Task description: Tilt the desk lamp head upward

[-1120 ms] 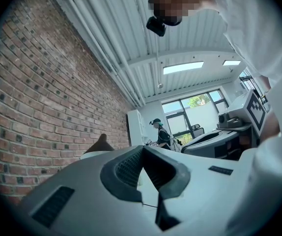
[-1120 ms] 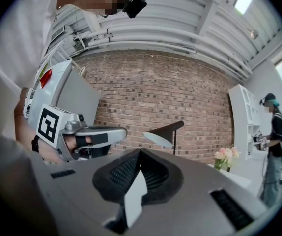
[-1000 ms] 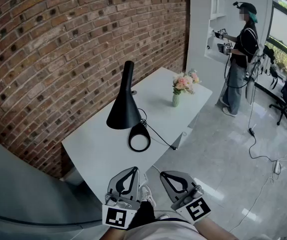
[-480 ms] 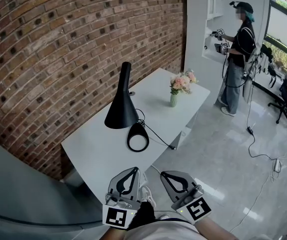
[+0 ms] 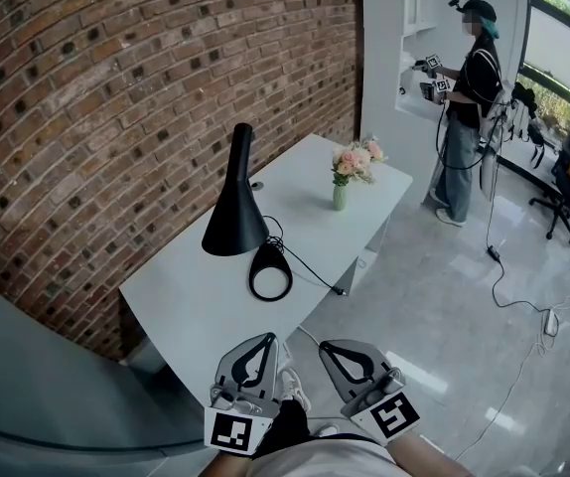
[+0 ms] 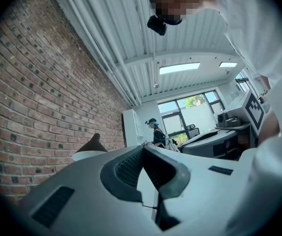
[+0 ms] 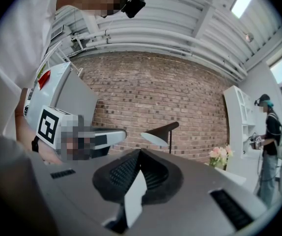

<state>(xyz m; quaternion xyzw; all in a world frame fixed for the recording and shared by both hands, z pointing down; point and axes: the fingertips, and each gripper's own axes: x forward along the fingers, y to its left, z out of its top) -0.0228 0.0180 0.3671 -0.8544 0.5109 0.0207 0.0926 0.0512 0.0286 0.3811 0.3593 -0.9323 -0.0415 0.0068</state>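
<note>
A black desk lamp stands on the white table (image 5: 196, 306). Its cone-shaped head (image 5: 235, 229) points down and toward me, beside its ring-shaped base (image 5: 270, 271). In the right gripper view the lamp (image 7: 161, 132) shows from the side against the brick wall. In the left gripper view only the lamp's dark tip (image 6: 93, 144) shows. My left gripper (image 5: 264, 339) and right gripper (image 5: 328, 347) hang side by side below the table's near edge, well short of the lamp. Both are shut and hold nothing: the left gripper (image 6: 142, 149) and the right gripper (image 7: 140, 152) each show jaws meeting at the tip.
A small vase of pink flowers (image 5: 345, 167) stands on the table's far end. The lamp's cord (image 5: 315, 266) runs off the table's right edge. A brick wall (image 5: 116, 87) backs the table. A person (image 5: 469, 97) holding grippers stands at the far right by white shelves.
The view has drifted a little, so the lamp and table sit slightly further left. The person at the back has shifted slightly. Both grippers stay where they were, shut.
</note>
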